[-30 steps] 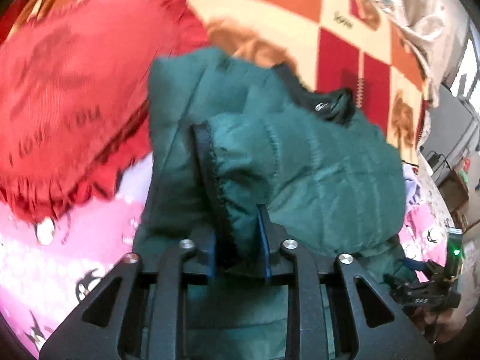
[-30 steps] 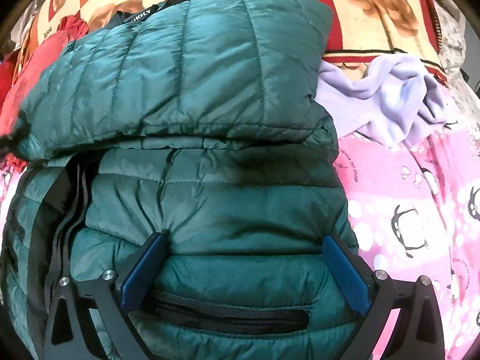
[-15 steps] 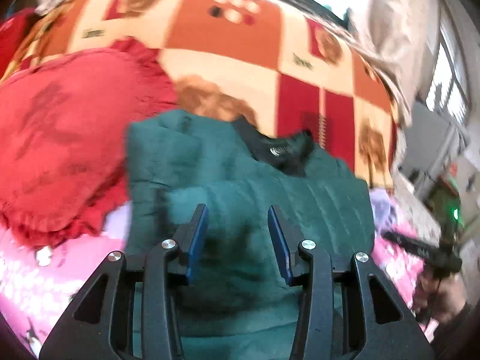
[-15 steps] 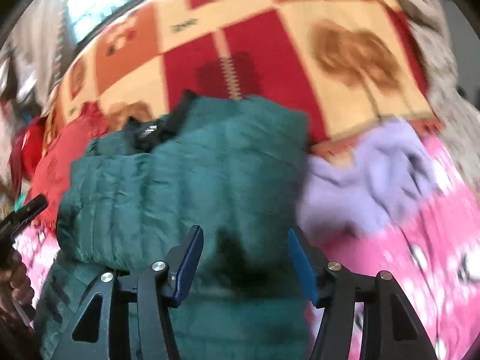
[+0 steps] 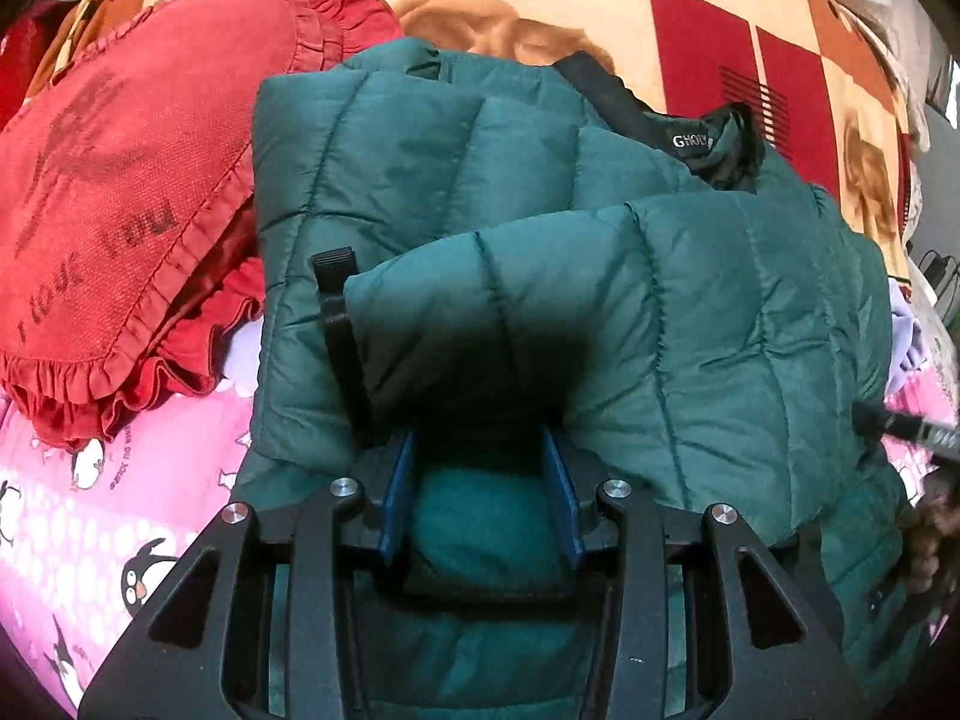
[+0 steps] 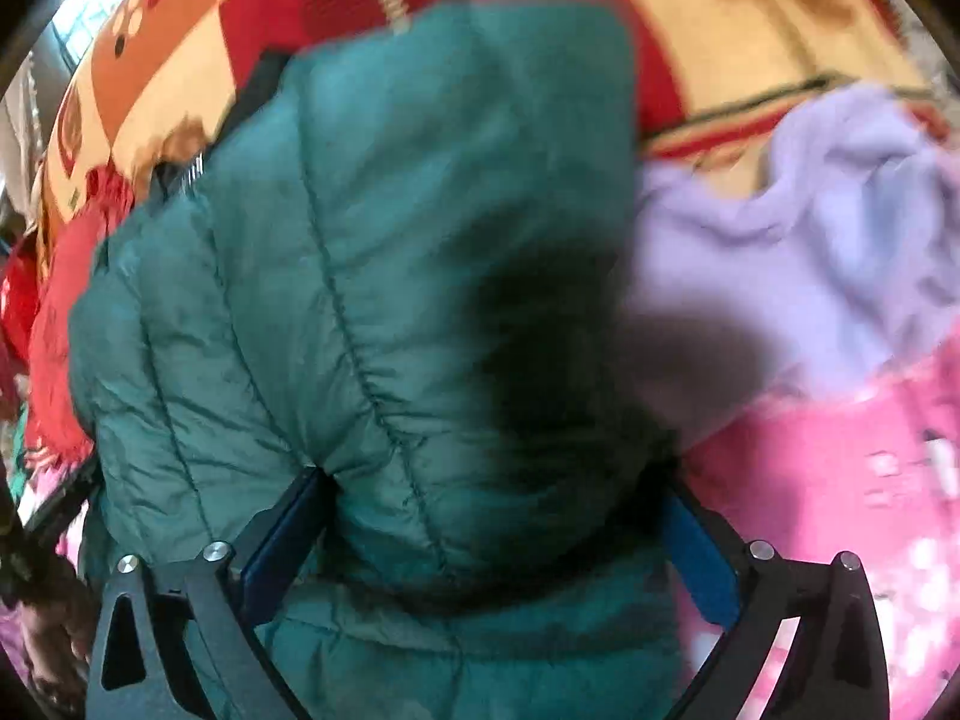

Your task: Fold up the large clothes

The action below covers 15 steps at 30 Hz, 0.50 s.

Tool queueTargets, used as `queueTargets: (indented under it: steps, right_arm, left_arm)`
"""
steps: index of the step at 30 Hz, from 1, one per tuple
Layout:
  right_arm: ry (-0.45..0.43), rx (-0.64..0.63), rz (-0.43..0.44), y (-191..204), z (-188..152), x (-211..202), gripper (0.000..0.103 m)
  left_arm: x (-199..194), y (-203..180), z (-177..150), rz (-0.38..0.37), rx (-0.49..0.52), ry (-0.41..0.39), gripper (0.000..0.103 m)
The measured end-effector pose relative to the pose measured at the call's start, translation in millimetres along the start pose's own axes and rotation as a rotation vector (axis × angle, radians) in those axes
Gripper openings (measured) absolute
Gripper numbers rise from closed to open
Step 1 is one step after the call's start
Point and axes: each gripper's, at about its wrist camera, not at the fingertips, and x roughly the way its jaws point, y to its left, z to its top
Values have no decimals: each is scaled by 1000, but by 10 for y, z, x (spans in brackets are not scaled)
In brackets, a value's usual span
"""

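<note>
A dark green quilted puffer jacket lies folded on the bed, its black collar label at the far side, a sleeve laid across the top. It also fills the right wrist view. My left gripper is open, its blue pads pressed low against the jacket's near fold, with fabric bulging between the jaws. My right gripper is wide open, its blue pads on either side of the jacket's near right end. That view is blurred.
A red frilled cushion lies left of the jacket. A lilac garment lies to its right. A pink penguin-print sheet covers the bed. An orange, red and cream blanket lies behind.
My left gripper let go of the jacket's sleeve and opened. Both grippers lifted away, then came back down close onto the jacket. My right gripper has opened wider again.
</note>
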Motion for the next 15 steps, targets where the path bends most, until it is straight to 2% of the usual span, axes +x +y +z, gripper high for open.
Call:
queueTargets:
  steps: [1,3,4,5,7,9,12,15]
  right_arm:
    - [-77,-2,-71,49,61,-216,102]
    - [-209,-16,-102,164,136,-513,103]
    - [-292,-39,-53,267,194,-651,103]
    - [-336,-61,-10,348,231,-699,103]
    - [-391,-139,16,541,311,-659,103]
    - [-359,-209,17,684,395,-393,103]
    - [-209,-164,-19,538,486,241,103]
    - [-180,-80,73,361,519,401,103]
  left_arm:
    - [3,-1,-3,-1,-3,0,40]
    - [-6,9,-23,1,-8,0,40]
    - [-4,-8,-22,3,-5,0,40]
    - [-18,9,-27,4,-4,-2,40]
    - [-37,27,-39,-1,-7,-5,40]
    - [-51,48,-47,-7,-12,-10,40]
    - [-55,55,-69,-23,-11,-17,40]
    - [-52,34,-97,-28,6,-18,40]
